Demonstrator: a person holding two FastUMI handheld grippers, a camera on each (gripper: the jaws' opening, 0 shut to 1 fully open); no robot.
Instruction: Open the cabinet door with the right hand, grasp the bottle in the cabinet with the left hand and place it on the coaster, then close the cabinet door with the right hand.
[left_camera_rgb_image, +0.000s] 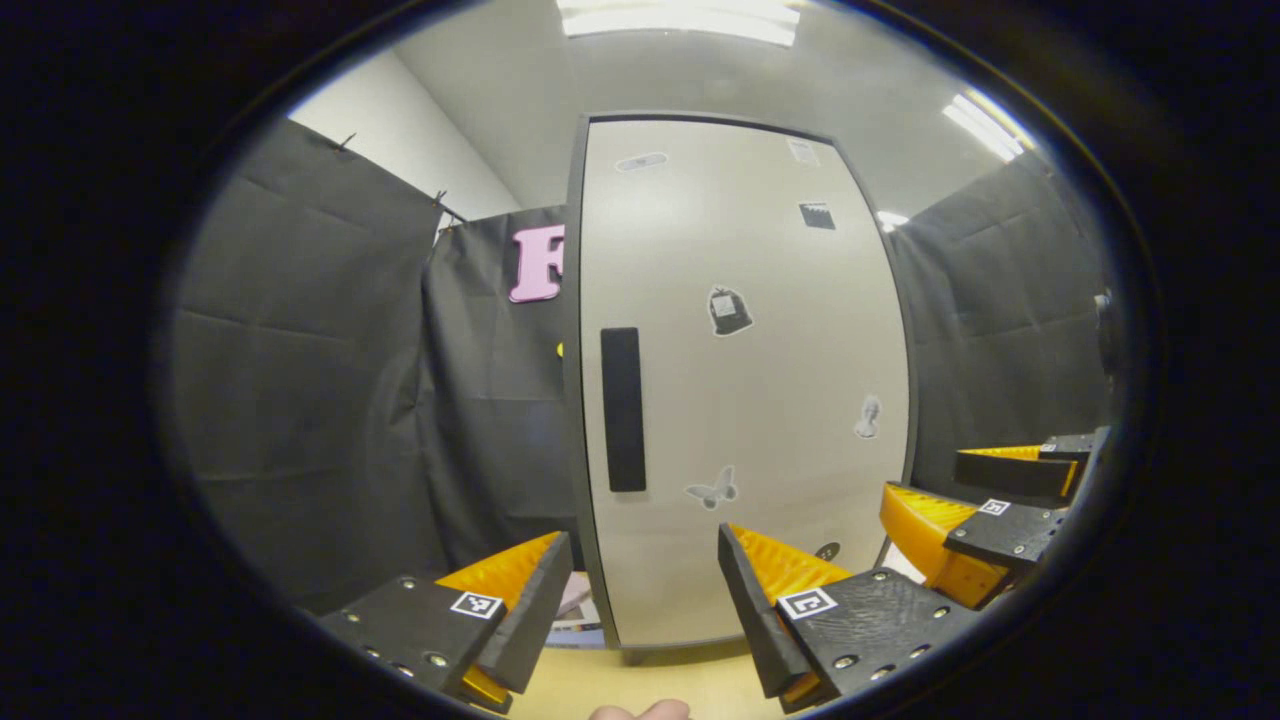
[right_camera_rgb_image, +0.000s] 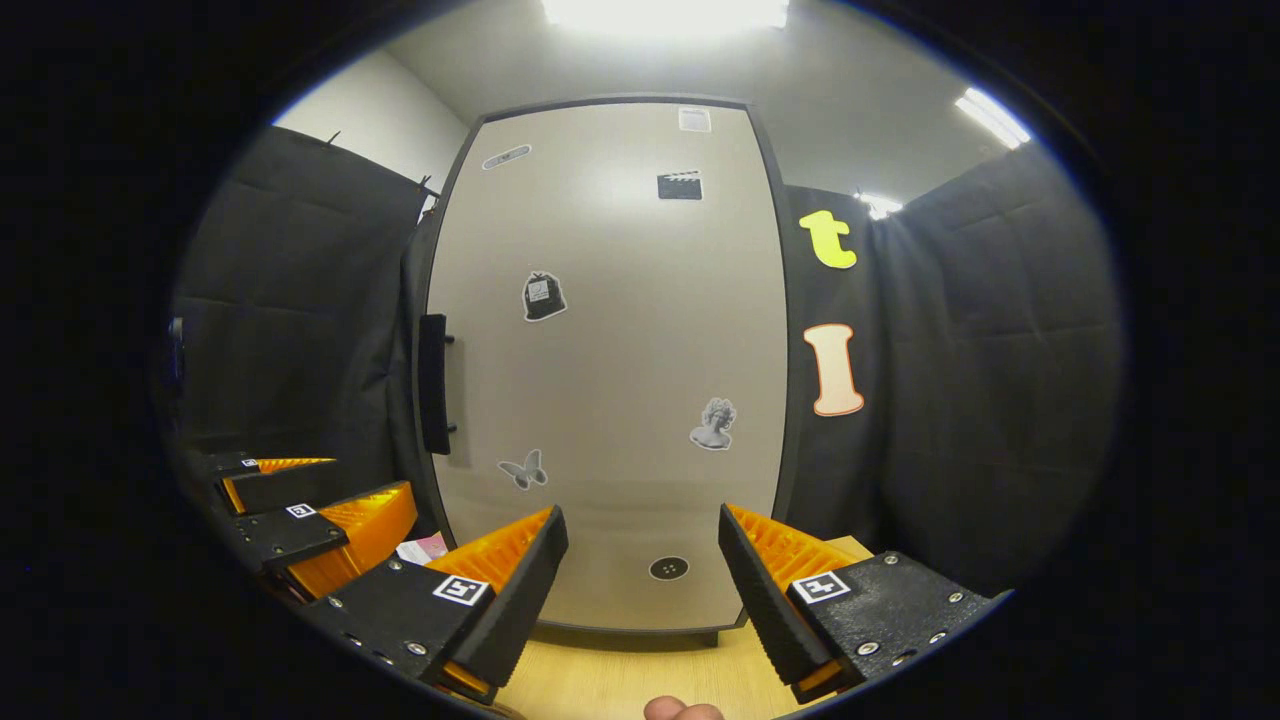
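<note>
In the left gripper view, the left gripper (left_camera_rgb_image: 640, 600) is being held with its fingers spread wide apart and nothing between them, pointed at the lower part of the cabinet door (left_camera_rgb_image: 745, 400). The door is standing shut, and its dark vertical handle (left_camera_rgb_image: 623, 410) is seen above the gap between the fingers, near the door's left edge. The right gripper (left_camera_rgb_image: 985, 510) is being held off to the right of the door's lower corner, its fingers also parted. A fingertip (left_camera_rgb_image: 640, 711) is showing at the bottom edge, below the door, over the pale wooden tabletop (left_camera_rgb_image: 640, 675).

In the right gripper view, the right gripper (right_camera_rgb_image: 640, 590) is being held with its jaws wide apart and empty, aimed at the bottom of the same shut cabinet door (right_camera_rgb_image: 620, 350). The handle (right_camera_rgb_image: 433, 370) is seen edge-on at the door's left side, standing off the panel on two small posts. Stickers are scattered over the door, among them a butterfly (right_camera_rgb_image: 524, 468) and a bust (right_camera_rgb_image: 713, 423). The left gripper (right_camera_rgb_image: 300, 510) is being held left of the door's lower corner. Beside it something pink and white (right_camera_rgb_image: 425, 548) is lying at the foot of the door, possibly the coaster, though too little is showing to tell. The bottle is hidden behind the shut door.
</note>
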